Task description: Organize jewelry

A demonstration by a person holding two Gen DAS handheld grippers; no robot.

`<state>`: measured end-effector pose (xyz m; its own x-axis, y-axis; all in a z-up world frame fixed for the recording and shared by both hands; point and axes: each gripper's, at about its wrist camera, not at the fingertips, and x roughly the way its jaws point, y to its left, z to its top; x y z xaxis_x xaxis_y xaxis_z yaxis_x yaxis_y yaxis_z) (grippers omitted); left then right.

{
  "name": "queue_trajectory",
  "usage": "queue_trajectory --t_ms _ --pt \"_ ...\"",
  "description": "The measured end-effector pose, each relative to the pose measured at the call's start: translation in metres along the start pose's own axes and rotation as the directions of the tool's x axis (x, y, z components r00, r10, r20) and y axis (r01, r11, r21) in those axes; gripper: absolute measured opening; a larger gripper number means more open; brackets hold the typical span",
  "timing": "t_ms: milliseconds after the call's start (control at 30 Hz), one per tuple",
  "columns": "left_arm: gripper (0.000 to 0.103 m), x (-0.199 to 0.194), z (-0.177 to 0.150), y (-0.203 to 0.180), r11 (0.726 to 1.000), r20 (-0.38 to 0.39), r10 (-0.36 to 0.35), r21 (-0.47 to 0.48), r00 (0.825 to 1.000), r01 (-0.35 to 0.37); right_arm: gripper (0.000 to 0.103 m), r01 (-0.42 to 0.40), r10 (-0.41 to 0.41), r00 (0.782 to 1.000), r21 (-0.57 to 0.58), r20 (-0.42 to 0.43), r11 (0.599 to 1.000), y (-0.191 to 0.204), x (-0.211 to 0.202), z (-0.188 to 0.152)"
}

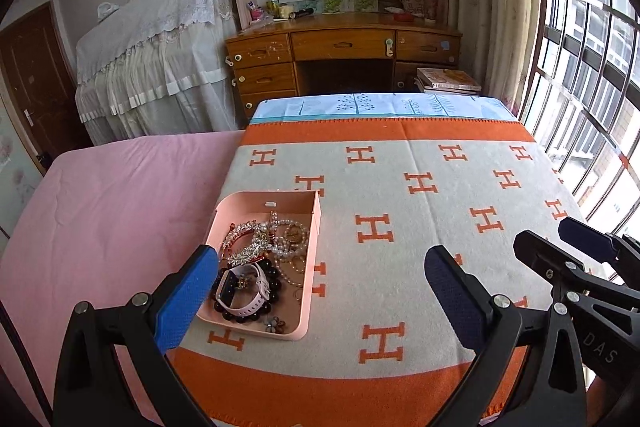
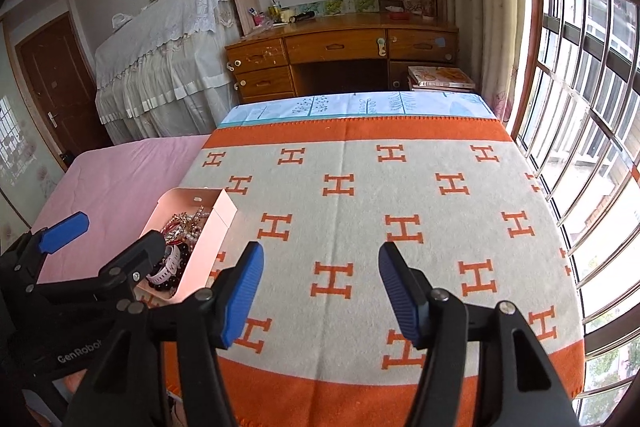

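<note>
A pink tray (image 1: 312,267) lies on the left part of the orange and grey H-pattern blanket (image 1: 400,195). It holds a pale pink watch (image 1: 244,289), a dark bead bracelet (image 1: 272,273), rhinestone pieces (image 1: 250,241), a pearl strand (image 1: 290,247) and small flower earrings (image 1: 275,324). My left gripper (image 1: 322,273) is open, its left finger beside the tray's left rim. My right gripper (image 2: 320,267) is open and empty over bare blanket (image 2: 360,195), right of the tray (image 2: 208,239). The left gripper (image 2: 104,241) also shows in the right wrist view, partly hiding the tray.
A pink sheet (image 1: 100,207) covers the bed to the left of the blanket. A wooden desk (image 1: 340,47) with bookshelves stands beyond the bed's far end. A cloth-draped piece of furniture (image 1: 160,47) stands at the left and barred windows (image 1: 580,67) line the right side.
</note>
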<state>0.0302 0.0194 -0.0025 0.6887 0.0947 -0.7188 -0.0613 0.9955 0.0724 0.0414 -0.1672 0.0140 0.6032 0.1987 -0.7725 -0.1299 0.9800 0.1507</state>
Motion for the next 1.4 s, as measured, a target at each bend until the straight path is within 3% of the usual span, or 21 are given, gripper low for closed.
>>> queue_trajectory --t_ms 667,1400 --pt "0.102 -0.003 0.001 0.008 0.999 0.035 -0.006 -0.032 0.999 0.007 0.060 0.053 -0.052 0.997 -0.013 0.063 0.998 0.014 -0.012 -0.001" --pt "0.102 -0.010 0.004 0.010 0.999 0.050 -0.018 -0.047 0.999 0.020 0.060 0.055 -0.053 0.995 -0.022 0.079 0.998 0.018 -0.016 0.002"
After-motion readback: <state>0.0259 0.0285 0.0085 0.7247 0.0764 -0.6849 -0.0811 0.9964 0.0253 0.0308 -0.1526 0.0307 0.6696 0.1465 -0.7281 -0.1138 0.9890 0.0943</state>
